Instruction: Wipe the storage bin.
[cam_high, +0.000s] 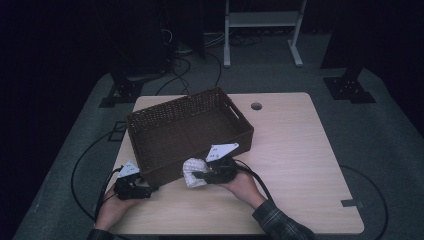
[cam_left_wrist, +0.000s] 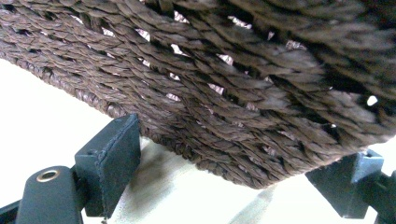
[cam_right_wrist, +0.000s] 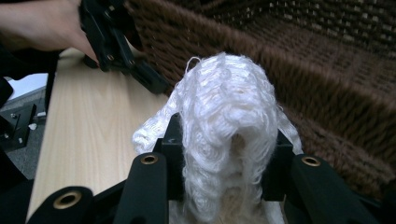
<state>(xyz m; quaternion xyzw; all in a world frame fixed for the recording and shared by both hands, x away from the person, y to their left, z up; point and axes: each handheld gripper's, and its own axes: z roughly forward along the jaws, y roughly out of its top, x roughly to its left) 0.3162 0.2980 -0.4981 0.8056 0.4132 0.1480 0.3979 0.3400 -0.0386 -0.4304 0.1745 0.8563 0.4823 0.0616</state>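
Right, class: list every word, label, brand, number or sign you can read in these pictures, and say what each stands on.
None: no readable text on the brown wicker basket, the white knitted cloth, the wooden table or the grey three-cornered plates.

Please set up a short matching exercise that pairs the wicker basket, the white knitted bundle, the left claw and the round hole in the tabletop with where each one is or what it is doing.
Things:
1. wicker basket
2. white knitted bundle
3. left claw
4. round hole

States:
A. clamped in the right claw
B. jaws open around the basket's near corner
C. in the bare table top beyond the basket
D. empty, tilted, near-left corner raised

Pairs: 1-D, 2-A, 3-B, 4-C
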